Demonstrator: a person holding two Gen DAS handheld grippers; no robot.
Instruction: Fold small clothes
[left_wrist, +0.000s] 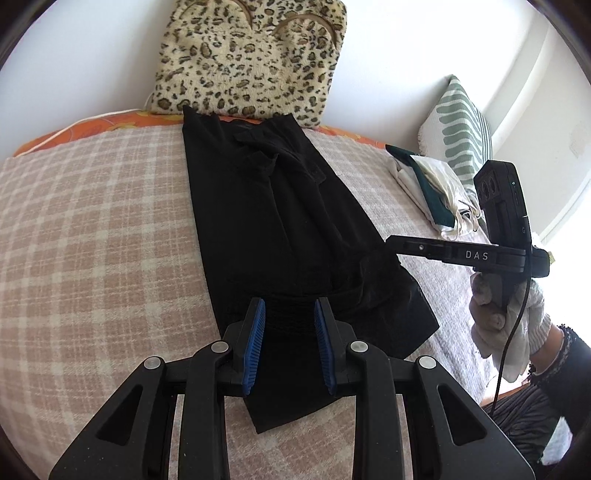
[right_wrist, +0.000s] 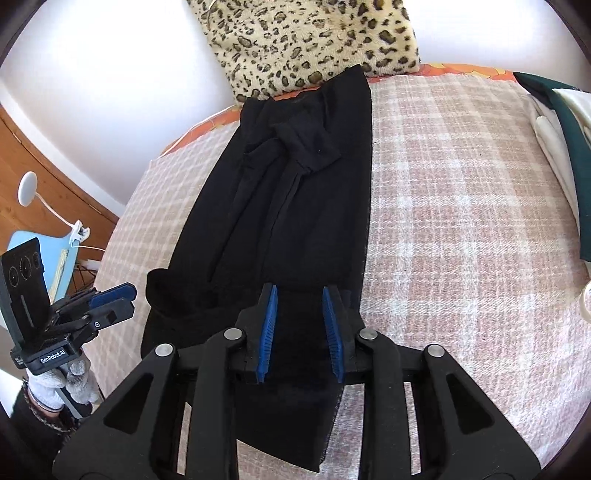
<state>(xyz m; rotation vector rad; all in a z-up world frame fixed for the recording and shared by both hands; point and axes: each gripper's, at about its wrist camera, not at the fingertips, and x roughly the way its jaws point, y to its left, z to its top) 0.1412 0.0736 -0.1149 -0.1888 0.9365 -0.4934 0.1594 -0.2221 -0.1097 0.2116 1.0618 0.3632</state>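
Right up close at 6 o'clock in the left wrist view, the left tongs (left_wrist: 289, 310) sit partly open over the near end of the black garment (left_wrist: 280, 206), blue pads on either side of the fabric with gaps showing, so nothing's pinched as far as I can see. Same story in the right wrist view: the right tongs (right_wrist: 300, 299) hang over the near end of that garment (right_wrist: 295, 192), jaws apart, pads not pressing on the cloth. From the left camera the right tongs poke in from 3 o'clock toward the garment's edge, gripped by a hand in a white glove (left_wrist: 517, 317).

Garment itself is laid out long on the pink-and-cream plaid bed cover (left_wrist: 92, 221), running away toward 12 o'clock, a bit rumpled midway. Further out at 2 o'clock there's a pile of white and dark green clothes (left_wrist: 432, 184), then a green striped pillow (left_wrist: 461, 125). Way back at 12 o'clock, a leopard print cushion (left_wrist: 251, 55) against the wall, touching the garment's far end.
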